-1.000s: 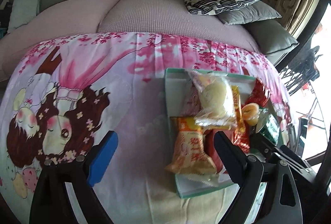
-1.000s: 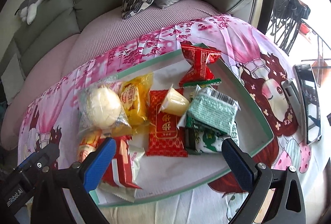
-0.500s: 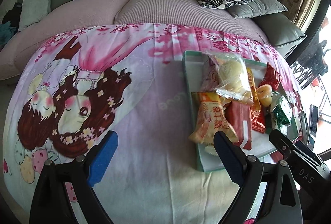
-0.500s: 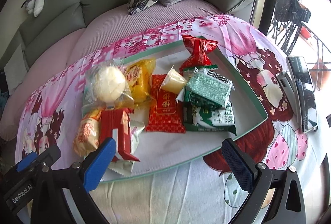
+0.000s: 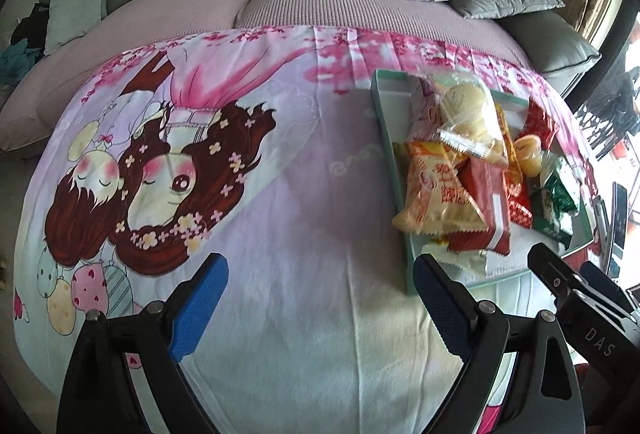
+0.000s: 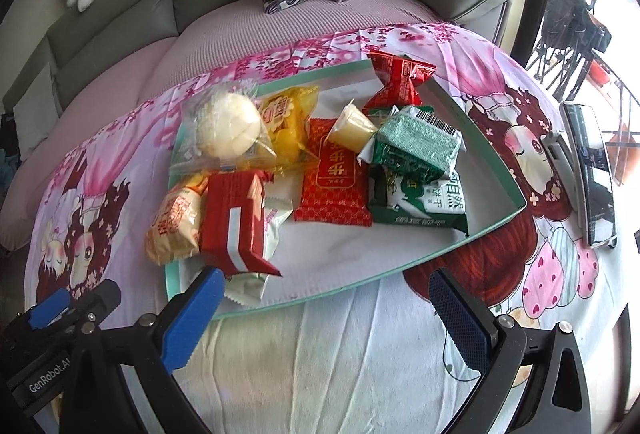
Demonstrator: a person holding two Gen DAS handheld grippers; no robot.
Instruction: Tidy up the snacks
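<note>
Both the left gripper [image 5: 320, 308] and right gripper [image 6: 326, 314] stand wide open, jaws empty. Snacks [image 6: 332, 169] crowd the tray [image 6: 476, 234] mid-frame; a phone [image 6: 592, 173] lies at right, well clear.

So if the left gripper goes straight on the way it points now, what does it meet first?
Probably only the printed cartoon cloth: the open left gripper aims at bare fabric, left of the shallow teal tray of snacks. Depth is hard to judge.

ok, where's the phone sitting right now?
Right wrist view, far right: the phone lies flat on the printed cloth, outside the tray's right rim, apart from the snacks. In the left wrist view only its edge shows at the right.
</note>
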